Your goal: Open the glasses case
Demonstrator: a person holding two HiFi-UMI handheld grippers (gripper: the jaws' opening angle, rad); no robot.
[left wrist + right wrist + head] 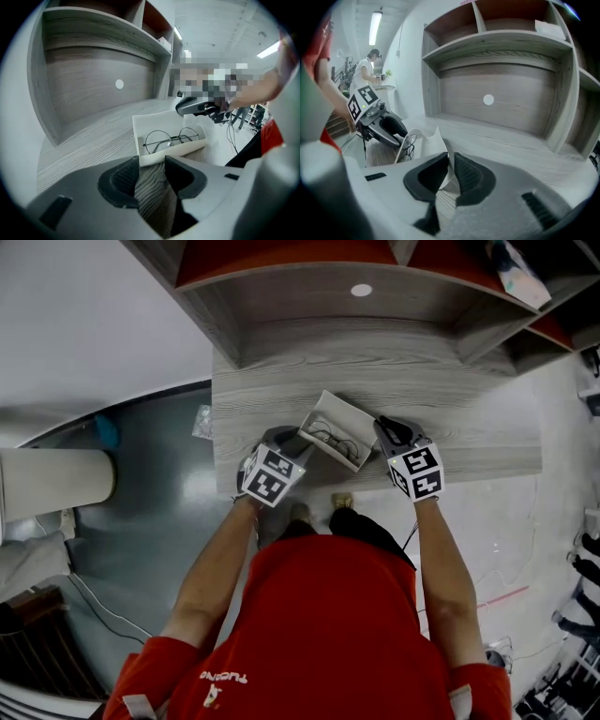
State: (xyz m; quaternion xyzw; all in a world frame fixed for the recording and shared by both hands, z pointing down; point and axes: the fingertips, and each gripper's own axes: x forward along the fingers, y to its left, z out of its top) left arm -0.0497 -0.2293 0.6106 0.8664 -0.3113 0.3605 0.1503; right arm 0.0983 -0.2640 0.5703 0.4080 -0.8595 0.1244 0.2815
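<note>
Grey wood-grain counter (469,427) set into a matching shelf unit (281,296), upper cubbies lined red, small round white disc (361,290) on the back panel. Glossy dark grey floor (150,521) left with a loose cable (98,606), pale floor (525,549) right. Strip light (374,28) overhead.

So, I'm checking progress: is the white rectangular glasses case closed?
No, the white rectangular glasses case stands open, with round black wire-rimmed glasses lying inside it.

Red short-sleeved shirt (328,624); grey left claw (292,437) and right claw (382,425) bear black-and-white marker cubes (272,474) (415,472).
</note>
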